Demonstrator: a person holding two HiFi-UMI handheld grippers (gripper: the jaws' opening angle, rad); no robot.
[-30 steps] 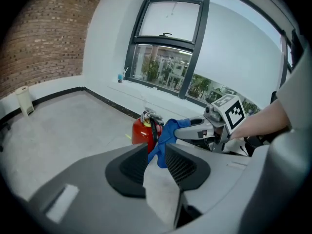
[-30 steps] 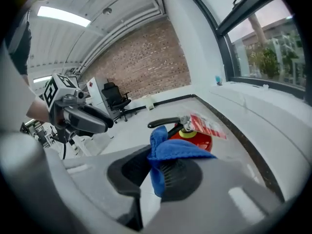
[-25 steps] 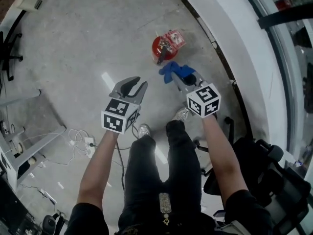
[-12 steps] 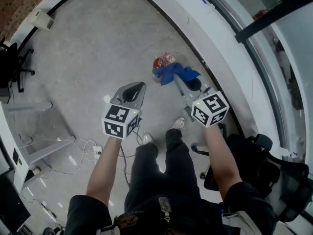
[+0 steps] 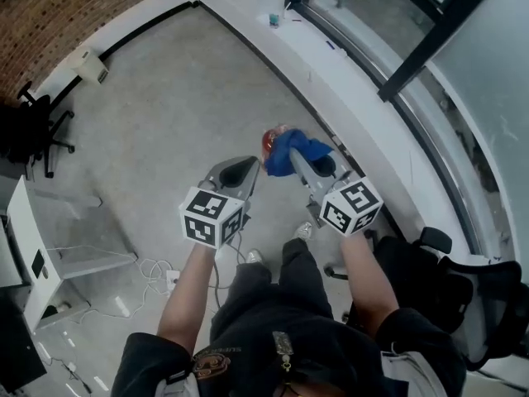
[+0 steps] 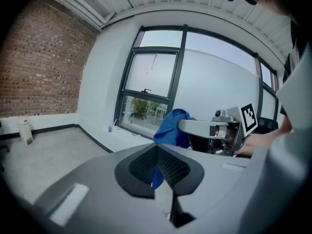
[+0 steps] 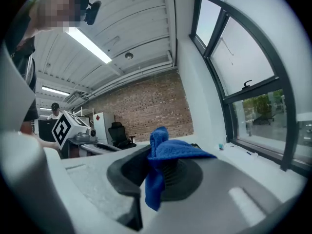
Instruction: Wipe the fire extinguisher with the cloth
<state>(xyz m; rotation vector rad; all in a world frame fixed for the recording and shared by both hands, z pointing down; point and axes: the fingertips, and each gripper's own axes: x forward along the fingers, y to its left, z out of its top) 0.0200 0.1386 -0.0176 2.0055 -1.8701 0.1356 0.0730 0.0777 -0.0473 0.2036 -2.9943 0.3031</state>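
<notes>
Pinches the blue cloth (image 5: 295, 148) in the right gripper (image 5: 294, 159), over the floor-standing red fire extinguisher (image 5: 267, 140), with the left gripper (image 5: 240, 169) closed on nothing.

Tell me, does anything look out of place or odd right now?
Nothing spilled or damaged. The one oddity: the crumpled blue cloth hangs pinched in the right tool, which points level across the room, not at the red fire extinguisher on the floor.

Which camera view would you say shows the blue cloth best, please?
The right gripper view: the blue cloth sits close and central, pinched in the right claw and draping down. The head view shows it small, from above. The left gripper view shows it side-on, partly behind the left claw.
</notes>
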